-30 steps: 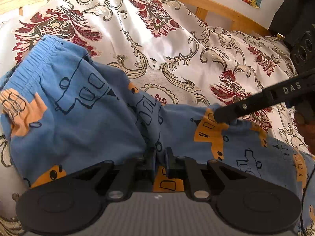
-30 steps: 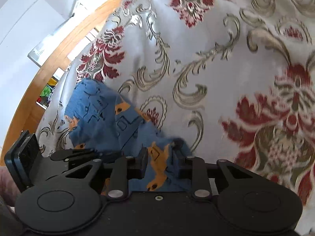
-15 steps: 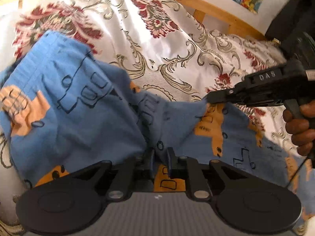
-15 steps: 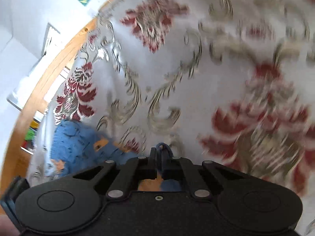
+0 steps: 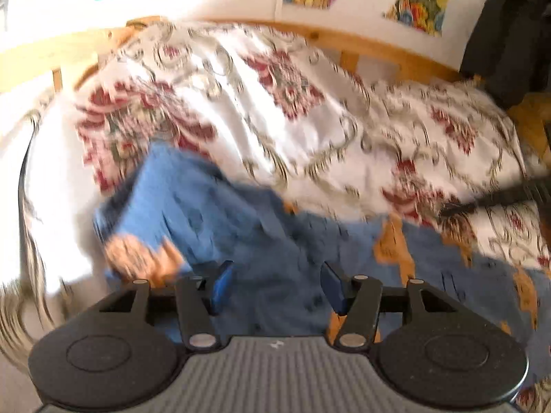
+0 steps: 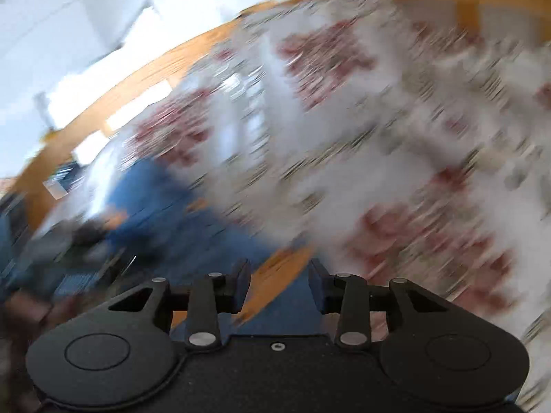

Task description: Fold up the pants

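Both wrist views look low across the bedspread [image 5: 310,110], sharing pants [image 5: 241,227].

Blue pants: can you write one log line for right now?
task: fold pants | left gripper: open | right gripper: open | blue pants: on floral bedspread, unheld | views: blurred

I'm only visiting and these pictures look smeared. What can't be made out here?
- Right view: motion blur smears the bedspread and pants; folds unreadable.
- Left view: the print on the pants is blurred.
- Left view: the left claw body hides the near hem.
- Left view: the right claw is cut off at the frame edge.
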The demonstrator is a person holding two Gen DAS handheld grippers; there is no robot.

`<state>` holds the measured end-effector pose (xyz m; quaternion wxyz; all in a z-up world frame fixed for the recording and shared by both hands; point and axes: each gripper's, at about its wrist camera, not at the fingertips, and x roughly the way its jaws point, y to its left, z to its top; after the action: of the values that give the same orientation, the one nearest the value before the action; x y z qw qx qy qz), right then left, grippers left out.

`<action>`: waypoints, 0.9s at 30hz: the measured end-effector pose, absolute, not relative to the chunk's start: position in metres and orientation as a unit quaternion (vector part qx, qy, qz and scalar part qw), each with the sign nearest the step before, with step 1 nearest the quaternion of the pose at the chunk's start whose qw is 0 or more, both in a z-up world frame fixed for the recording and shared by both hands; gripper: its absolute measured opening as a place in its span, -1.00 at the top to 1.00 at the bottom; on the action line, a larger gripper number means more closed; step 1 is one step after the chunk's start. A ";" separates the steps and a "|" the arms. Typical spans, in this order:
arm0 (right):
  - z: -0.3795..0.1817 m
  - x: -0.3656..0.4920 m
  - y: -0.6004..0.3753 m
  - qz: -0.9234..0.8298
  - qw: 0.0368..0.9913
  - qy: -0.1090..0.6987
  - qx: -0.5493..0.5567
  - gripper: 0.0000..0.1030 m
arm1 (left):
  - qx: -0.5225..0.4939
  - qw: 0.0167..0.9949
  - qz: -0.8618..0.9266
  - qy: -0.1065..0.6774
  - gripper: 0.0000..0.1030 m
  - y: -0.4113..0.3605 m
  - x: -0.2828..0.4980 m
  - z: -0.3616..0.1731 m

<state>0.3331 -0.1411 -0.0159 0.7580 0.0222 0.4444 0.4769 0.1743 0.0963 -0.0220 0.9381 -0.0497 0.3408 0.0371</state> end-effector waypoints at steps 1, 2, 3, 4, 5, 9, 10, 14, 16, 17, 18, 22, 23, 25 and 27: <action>-0.026 0.327 -0.142 0.477 0.748 0.460 0.030 0.24 | -0.044 0.939 0.045 0.338 -0.17 0.100 0.178 -0.020; -0.039 0.324 -0.146 0.458 0.750 0.475 0.033 0.24 | -0.029 0.937 0.064 0.341 -0.17 0.105 0.184 -0.021; -0.048 0.323 -0.152 0.437 0.759 0.481 0.036 0.28 | -0.015 0.931 0.079 0.355 0.01 0.112 0.190 -0.024; -0.057 0.323 -0.168 0.413 0.772 0.479 0.051 0.52 | -0.007 0.927 0.083 0.365 0.39 0.119 0.193 -0.026; -0.061 0.324 -0.185 0.393 0.782 0.477 0.072 0.63 | -0.002 0.927 0.086 0.364 0.54 0.125 0.191 -0.026; -0.050 0.302 -0.249 0.275 0.850 0.442 0.081 0.01 | -0.004 0.921 0.086 0.380 0.70 0.132 0.185 -0.016; -0.045 0.291 -0.264 0.247 0.865 0.430 0.077 -0.17 | -0.004 0.919 0.091 0.383 0.60 0.128 0.183 -0.012; -0.024 0.226 -0.314 0.145 0.902 0.397 0.085 -0.51 | 0.019 0.932 0.080 0.352 -0.70 0.092 0.165 0.001; -0.019 0.188 -0.328 0.096 0.913 0.382 0.109 -0.74 | 0.050 0.941 0.052 0.332 -0.76 0.063 0.159 0.008; -0.017 0.169 -0.336 0.064 0.916 0.376 0.124 -0.80 | 0.064 0.941 0.025 0.331 -0.77 0.047 0.159 0.010; -0.016 0.148 -0.341 0.023 0.919 0.369 0.138 -0.91 | 0.074 0.941 -0.004 0.331 -0.79 0.029 0.159 0.012; -0.022 0.087 -0.352 -0.082 0.914 0.349 0.190 -0.98 | 0.108 0.929 -0.119 0.335 -0.99 -0.050 0.173 0.019; -0.024 0.080 -0.355 -0.093 0.911 0.348 0.201 -0.98 | 0.123 0.921 -0.150 0.339 -0.99 -0.071 0.180 0.022; -0.030 0.072 -0.365 -0.096 0.901 0.355 0.229 -0.98 | 0.176 0.897 -0.202 0.351 -0.99 -0.113 0.195 0.031; -0.034 0.069 -0.371 -0.088 0.894 0.357 0.256 -0.98 | 0.255 0.862 -0.239 0.367 -0.99 -0.158 0.211 0.044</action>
<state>0.0689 -0.3714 -0.0340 0.8943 0.2556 0.3566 -0.0876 0.2115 -0.1575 0.0435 0.8617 0.2553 0.3674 -0.2393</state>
